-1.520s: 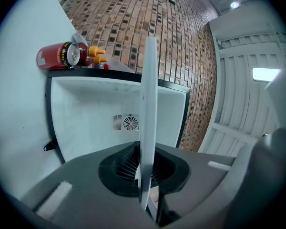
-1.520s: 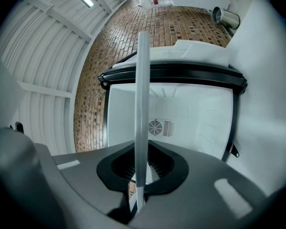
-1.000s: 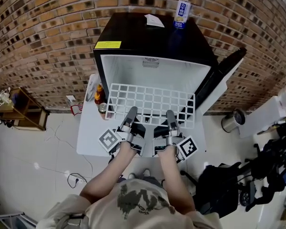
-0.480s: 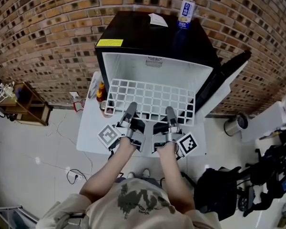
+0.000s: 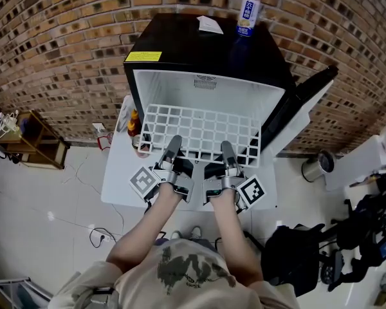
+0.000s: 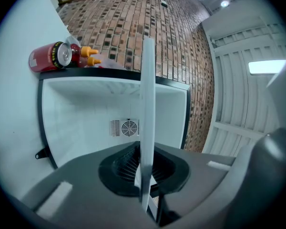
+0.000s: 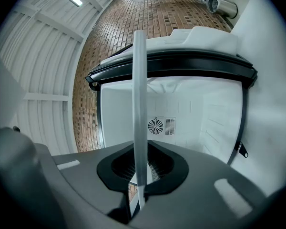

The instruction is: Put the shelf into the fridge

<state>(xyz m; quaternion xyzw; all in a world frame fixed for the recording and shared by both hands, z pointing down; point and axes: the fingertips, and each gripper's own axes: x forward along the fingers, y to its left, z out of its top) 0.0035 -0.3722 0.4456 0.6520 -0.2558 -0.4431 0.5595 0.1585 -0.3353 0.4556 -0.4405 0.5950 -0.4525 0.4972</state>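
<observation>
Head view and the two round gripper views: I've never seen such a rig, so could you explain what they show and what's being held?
No robot here: a person holds a gripper in each hand. The head view comes from a camera on the person's head, looking down. The left gripper and right gripper each pinch the near edge of a white wire shelf, held flat at the mouth of an open black fridge. The round views come from cameras on the grippers; the white bar between the fingers is the shelf edge-on. On the fridge top are a can and a paper slip.
</observation>
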